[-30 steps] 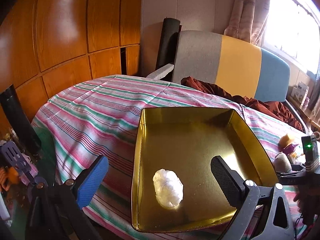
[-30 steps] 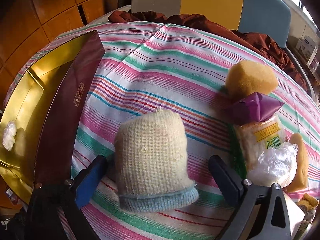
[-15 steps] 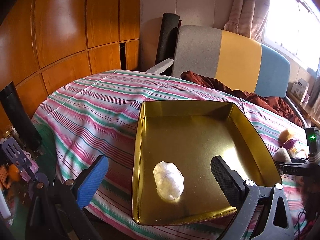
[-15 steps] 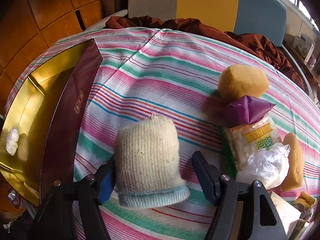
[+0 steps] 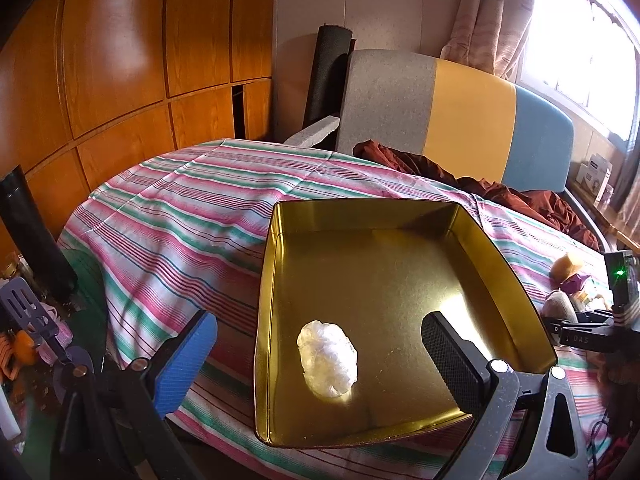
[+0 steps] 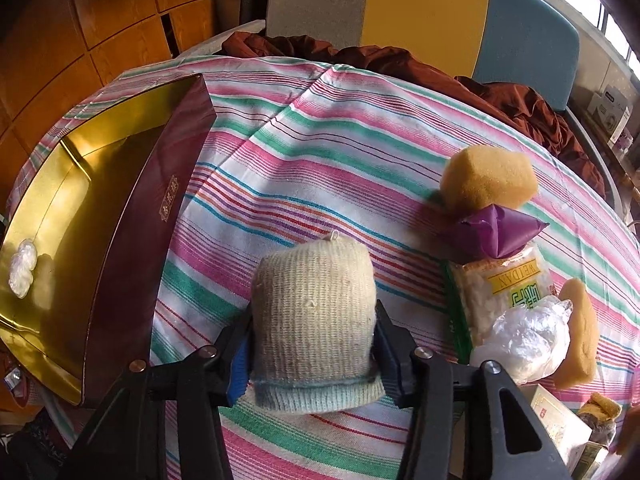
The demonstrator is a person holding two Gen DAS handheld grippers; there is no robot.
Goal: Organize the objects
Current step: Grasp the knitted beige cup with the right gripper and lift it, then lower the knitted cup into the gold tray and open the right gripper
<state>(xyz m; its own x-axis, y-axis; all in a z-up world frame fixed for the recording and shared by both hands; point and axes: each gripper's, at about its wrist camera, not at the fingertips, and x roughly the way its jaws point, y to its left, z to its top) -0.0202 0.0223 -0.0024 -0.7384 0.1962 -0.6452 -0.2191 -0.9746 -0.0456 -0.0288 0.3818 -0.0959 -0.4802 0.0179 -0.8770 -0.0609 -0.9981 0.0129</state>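
Observation:
A cream knitted pouch [image 6: 316, 288] with a pale blue cuff lies on the striped tablecloth [image 6: 320, 148]. My right gripper [image 6: 314, 340] is closing on it, and both pads touch its sides near the cuff. To its left stands a gold tray [image 6: 52, 200] with maroon outer walls, holding a white crumpled plastic wad [image 6: 22, 268]. In the left wrist view my left gripper [image 5: 316, 320] hangs open over that tray [image 5: 500, 264], just above the wad [image 5: 327, 354], with nothing between its fingers.
Right of the pouch lie a yellow sponge [image 6: 490, 178], a purple-topped snack bag [image 6: 504, 276], a clear plastic bag [image 6: 524, 340] and a second sponge [image 6: 582, 332]. A brown cloth [image 6: 400, 60] and a grey, yellow and blue chair [image 5: 460, 120] stand behind the table.
The right gripper's jaws have come together from wide apart until they touch the knitted pouch on both sides. The left gripper has stayed open over the tray.

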